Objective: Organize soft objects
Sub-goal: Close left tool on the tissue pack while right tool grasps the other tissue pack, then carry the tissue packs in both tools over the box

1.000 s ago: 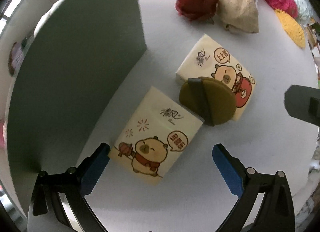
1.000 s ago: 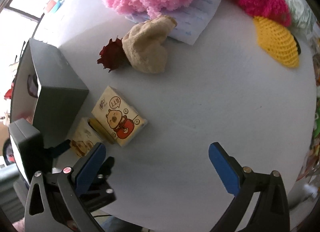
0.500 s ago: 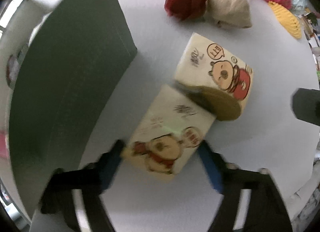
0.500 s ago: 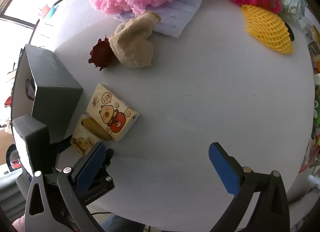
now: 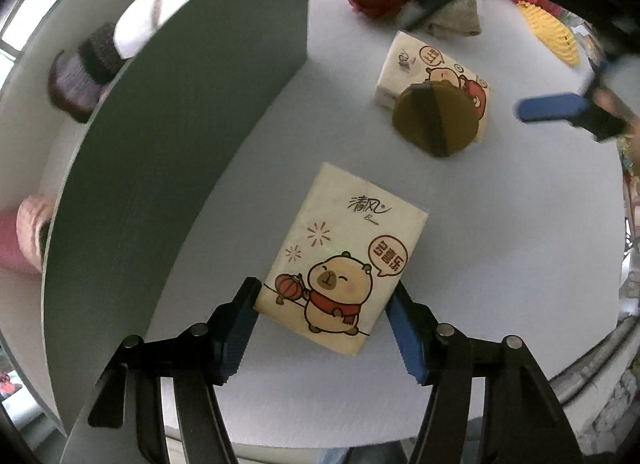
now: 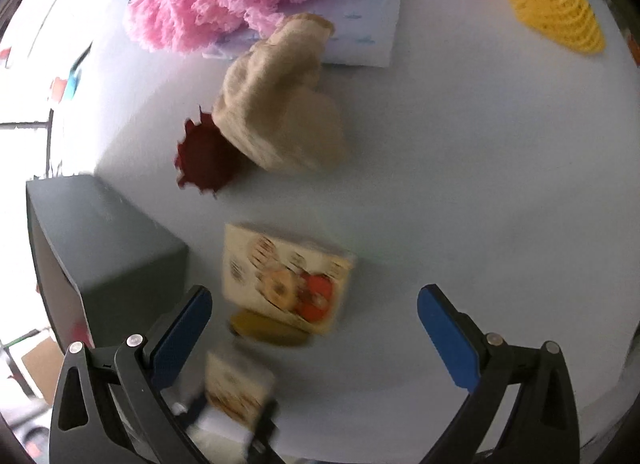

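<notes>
The left gripper (image 5: 325, 318) has just closed its blue fingers (image 5: 239, 320) onto the near tissue pack (image 5: 342, 260), beside the grey box (image 5: 180, 152) at the counter's (image 5: 500, 264) left edge; the right gripper (image 6: 314, 328) gapes wide, empty, above the second tissue pack (image 6: 286, 278) and brown pad (image 6: 268, 329).

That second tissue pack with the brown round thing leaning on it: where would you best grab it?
Probably from above, across the tissue pack's two long sides, at the end away from the brown disc. It lies flat, and the open right hand-held gripper looks wide enough.
</notes>
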A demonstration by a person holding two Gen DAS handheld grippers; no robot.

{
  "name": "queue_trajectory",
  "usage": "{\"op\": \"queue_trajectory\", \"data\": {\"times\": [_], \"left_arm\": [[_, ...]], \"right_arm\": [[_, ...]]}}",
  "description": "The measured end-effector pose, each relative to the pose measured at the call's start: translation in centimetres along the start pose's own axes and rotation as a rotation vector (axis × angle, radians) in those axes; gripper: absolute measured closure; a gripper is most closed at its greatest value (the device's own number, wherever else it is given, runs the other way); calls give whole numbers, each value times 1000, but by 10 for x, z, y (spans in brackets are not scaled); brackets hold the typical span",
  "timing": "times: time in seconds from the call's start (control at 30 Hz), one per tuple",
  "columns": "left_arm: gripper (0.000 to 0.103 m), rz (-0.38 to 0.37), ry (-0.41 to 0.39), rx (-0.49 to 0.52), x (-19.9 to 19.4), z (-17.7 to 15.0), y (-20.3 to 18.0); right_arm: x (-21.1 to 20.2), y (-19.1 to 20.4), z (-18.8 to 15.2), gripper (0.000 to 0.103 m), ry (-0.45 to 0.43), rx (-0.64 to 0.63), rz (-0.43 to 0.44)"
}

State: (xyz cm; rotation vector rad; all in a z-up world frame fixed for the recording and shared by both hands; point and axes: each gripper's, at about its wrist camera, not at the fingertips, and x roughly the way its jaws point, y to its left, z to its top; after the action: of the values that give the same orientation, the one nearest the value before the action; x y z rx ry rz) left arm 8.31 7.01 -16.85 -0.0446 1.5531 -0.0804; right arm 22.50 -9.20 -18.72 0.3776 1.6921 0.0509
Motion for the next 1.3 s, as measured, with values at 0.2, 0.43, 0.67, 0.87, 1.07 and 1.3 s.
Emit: {"op": "queue_trajectory", "data": {"times": [0.2,0.43,0.67,0.87,1.07,1.3], "left_arm": [[39,-8,-15,-3,-7,-3,10],[39,-16,-22,10,4,-23,15],[39,-30,-41,60,-2,-28,4],[39,-25,-71,121,-16,-30,-10],[39,-22,-131,147,-43,-25,-15],[39,-16,-220,136,-83,-20,0]], "right_arm": [[31,20,1,2,46,26,-91],[20,4,-12,26,11,14,-96],[-16,-52,-36,26,-8,57,-25],[-36,-78,-74,26,-28,22,-45],[-54,-86,-113,26,-45,-8,-50],[-80,-64,-124,26,-80,-101,-60]]}}
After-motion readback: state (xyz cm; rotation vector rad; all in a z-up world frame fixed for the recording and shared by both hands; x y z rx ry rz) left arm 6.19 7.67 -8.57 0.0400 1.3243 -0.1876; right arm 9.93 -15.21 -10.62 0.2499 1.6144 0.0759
